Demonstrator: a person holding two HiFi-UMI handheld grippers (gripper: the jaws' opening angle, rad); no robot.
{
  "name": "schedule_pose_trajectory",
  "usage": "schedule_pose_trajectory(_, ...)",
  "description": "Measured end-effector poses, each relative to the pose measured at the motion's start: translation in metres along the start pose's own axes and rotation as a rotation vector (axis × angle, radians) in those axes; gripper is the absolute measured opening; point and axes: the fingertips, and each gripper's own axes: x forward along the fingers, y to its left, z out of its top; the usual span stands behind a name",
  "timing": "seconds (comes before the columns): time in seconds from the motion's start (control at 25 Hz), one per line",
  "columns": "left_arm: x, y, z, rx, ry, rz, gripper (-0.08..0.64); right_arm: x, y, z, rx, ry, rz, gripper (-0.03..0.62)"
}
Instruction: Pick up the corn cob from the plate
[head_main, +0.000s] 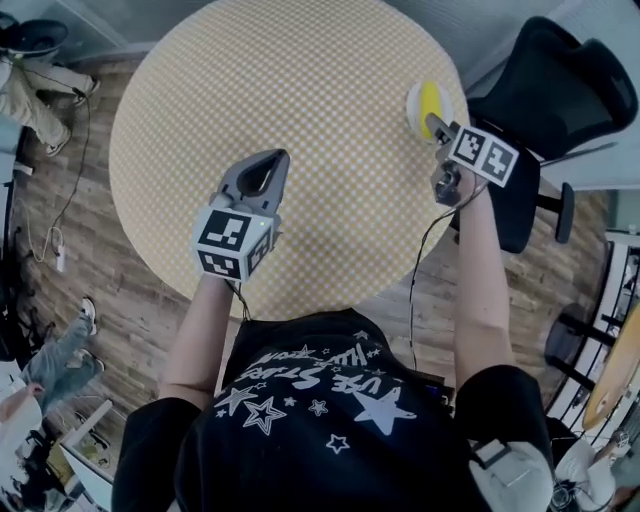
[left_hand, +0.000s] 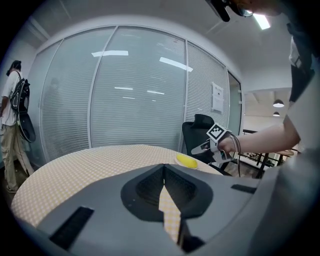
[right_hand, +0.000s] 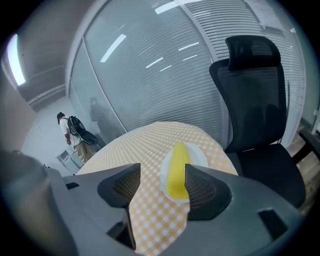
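Note:
A yellow corn cob (head_main: 430, 100) lies on a small white plate (head_main: 413, 102) at the right edge of the round table. My right gripper (head_main: 437, 125) hovers just short of it, jaws open. In the right gripper view the corn cob (right_hand: 177, 170) on its plate (right_hand: 199, 154) lies lengthwise just ahead of the right gripper (right_hand: 162, 173), close to the right jaw, and no pad touches it. My left gripper (head_main: 265, 160) is over the table's near middle, shut and empty. The left gripper (left_hand: 163, 170) view shows the corn cob (left_hand: 187, 160) far off, with the right gripper (left_hand: 207, 146) beside it.
The table (head_main: 300, 100) wears a yellow checked cloth. A black office chair (head_main: 560, 90) stands right beside the plate, just off the table's edge. Frosted glass walls ring the room, and a person with a backpack (left_hand: 10, 115) stands at the far left.

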Motion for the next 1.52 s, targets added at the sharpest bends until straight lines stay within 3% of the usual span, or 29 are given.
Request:
schedule_pose_trajectory(0.4, 0.017, 0.029, -0.014, -0.034, 0.034, 0.004, 0.008, 0.072, -0.032, -0.003, -0.108, 0.246, -0.122, 0.264)
schedule_pose_trajectory(0.8, 0.024, 0.027, -0.023, -0.081, 0.050, -0.016, 0.008, 0.108, -0.052, -0.007, -0.183, 0.401, -0.215, 0.264)
schedule_pose_trajectory(1.24, 0.020, 0.020, -0.030, -0.109, 0.067, -0.022, 0.008, 0.120, -0.062, -0.014, -0.163, 0.463, -0.275, 0.262)
schedule_pose_trajectory(1.52, 0.020, 0.024, -0.029, -0.116, 0.046, 0.004, 0.008, 0.118, -0.062, -0.013, -0.184, 0.407, -0.271, 0.256)
